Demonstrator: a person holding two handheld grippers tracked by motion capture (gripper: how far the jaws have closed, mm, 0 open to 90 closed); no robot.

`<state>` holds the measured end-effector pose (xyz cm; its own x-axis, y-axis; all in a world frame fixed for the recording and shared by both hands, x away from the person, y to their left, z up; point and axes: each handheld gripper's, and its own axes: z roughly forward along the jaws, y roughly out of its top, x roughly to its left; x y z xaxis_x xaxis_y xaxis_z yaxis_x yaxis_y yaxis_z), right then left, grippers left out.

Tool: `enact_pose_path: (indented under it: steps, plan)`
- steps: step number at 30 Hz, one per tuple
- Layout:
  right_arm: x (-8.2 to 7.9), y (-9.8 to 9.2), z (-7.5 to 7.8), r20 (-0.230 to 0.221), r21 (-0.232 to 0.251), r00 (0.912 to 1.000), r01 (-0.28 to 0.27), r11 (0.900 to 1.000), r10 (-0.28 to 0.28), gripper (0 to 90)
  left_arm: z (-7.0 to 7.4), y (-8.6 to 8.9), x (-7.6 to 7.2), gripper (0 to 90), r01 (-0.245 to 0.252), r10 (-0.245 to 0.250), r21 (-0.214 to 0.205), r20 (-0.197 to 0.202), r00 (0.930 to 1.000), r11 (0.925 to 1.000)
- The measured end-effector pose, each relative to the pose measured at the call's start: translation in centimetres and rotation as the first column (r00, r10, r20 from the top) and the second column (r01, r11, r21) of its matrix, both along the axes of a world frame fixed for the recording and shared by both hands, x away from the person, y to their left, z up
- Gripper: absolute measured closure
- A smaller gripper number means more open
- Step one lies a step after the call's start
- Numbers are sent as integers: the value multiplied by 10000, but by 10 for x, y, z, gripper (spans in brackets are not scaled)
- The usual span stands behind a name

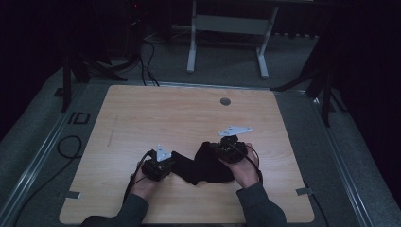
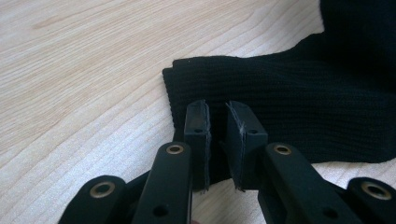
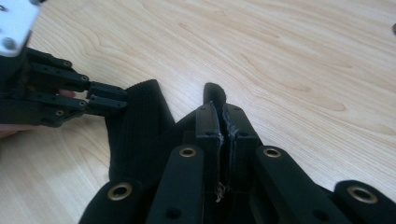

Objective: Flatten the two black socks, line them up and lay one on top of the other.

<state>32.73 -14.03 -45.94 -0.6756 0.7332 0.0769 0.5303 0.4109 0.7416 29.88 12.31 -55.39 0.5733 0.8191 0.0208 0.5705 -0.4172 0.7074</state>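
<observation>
The black knit sock lying on the bench looks light, limp and stretchy; left tongs pinch its cuff edge, right tongs clamp a raised fold, both sound holds.

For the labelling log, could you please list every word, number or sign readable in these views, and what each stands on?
"ID": dark marking on the grey floor left of the wooden table; the reading is unsure, as it is small and dim.
No text on the black knitted cloth or on either gripper.
</observation>
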Motion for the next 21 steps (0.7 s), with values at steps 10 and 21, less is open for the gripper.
enact_pose_path:
  steps: [10,21]
  plan:
    - [-19,-22,7,201,433,9994,288,9986,-296,857,0,0,0,794,-2,2,10,1,10000,10000]
    - [-36,-46,9,213,969,9964,797,9921,-821,857,0,-1,0,793,6,-6,38,8,10000,10000]
